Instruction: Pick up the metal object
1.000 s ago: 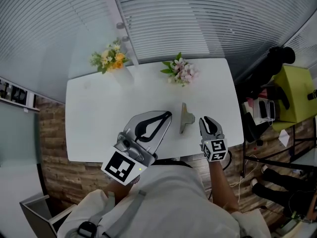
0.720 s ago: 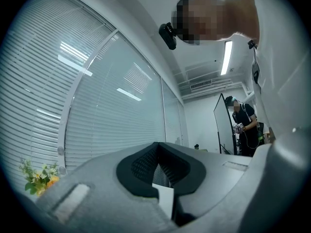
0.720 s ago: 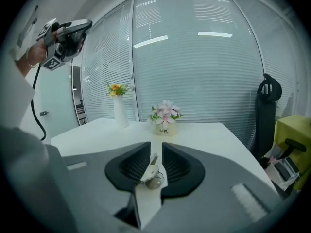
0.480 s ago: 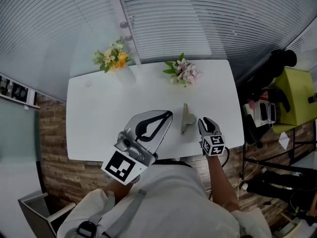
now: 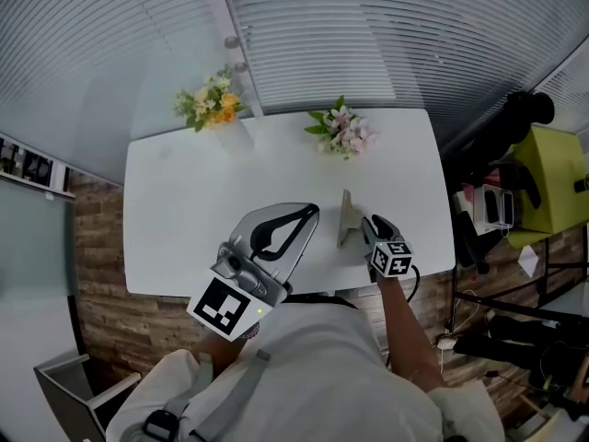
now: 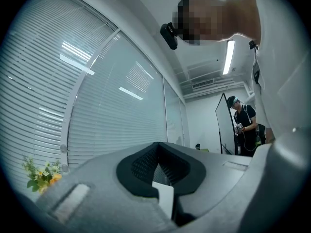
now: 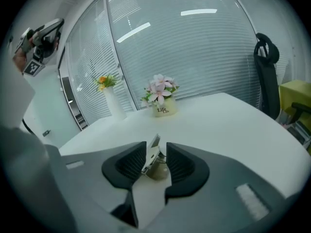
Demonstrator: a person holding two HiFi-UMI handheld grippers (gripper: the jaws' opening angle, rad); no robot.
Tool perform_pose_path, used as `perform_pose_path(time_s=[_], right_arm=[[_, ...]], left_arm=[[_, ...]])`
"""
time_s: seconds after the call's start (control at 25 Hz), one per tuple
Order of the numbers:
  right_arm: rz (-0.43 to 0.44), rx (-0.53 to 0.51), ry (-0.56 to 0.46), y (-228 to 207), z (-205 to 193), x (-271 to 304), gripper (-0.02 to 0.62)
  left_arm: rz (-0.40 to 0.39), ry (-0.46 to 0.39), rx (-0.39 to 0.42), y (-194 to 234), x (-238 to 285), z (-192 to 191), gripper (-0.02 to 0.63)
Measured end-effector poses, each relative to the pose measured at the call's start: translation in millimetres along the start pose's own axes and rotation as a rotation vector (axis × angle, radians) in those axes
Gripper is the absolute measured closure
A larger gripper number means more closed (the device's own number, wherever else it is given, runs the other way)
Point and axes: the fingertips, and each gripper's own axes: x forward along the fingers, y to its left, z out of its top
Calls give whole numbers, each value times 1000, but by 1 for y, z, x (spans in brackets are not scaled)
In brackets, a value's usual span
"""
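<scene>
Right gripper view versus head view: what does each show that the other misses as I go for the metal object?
Only the right gripper view: the right claw's jaws stand apart, having just been opening, with the metal object between them, apparently not yet clamped.
Only the head view: the white table's full outline, the wood floor, the right claw's marker cube.
Both: object, table, pink flowers, yellow flowers, left claw.

Right gripper (image 7: 156,155) partly hides the metal object (image 7: 154,142).
</scene>
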Motion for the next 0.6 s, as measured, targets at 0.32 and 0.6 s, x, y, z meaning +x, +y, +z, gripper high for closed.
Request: perform_pose_path(time_s=[0.32, 0.6], right_arm=[[15, 105, 18, 0, -12, 18, 454], [36, 195, 23, 4, -17, 30, 456]], left_arm=[[8, 3, 1, 2, -1, 1, 601], [19, 8, -3, 6, -5, -1, 601]])
